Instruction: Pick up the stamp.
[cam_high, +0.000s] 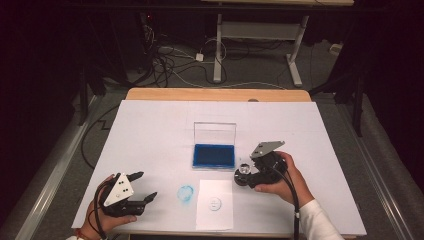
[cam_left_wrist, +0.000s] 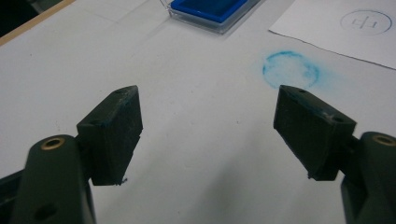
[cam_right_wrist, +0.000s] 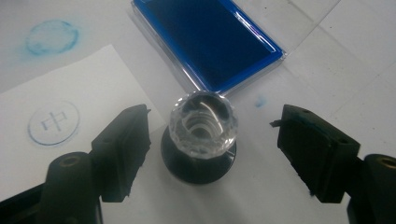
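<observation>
A stamp (cam_right_wrist: 201, 135) with a clear faceted knob and a black base stands upright on the white table cover, just in front of the blue ink pad (cam_right_wrist: 205, 42). My right gripper (cam_right_wrist: 212, 114) is open with the stamp between its jaws; neither pad touches it. In the high view the stamp (cam_high: 243, 172) sits at the right gripper (cam_high: 246, 176), right of the small white paper (cam_high: 215, 217) that bears a round blue stamped mark (cam_high: 215, 203). My left gripper (cam_high: 145, 186) rests open and empty at the front left, its jaws (cam_left_wrist: 208, 107) facing a blue ink smudge (cam_left_wrist: 290, 70).
The ink pad (cam_high: 214, 155) lies open mid-table, its clear lid (cam_high: 214, 133) standing up behind it. The blue smudge (cam_high: 185, 193) is on the cover, left of the paper. The table's wooden edge (cam_high: 215, 94) is at the back; cables and a desk frame lie on the floor beyond.
</observation>
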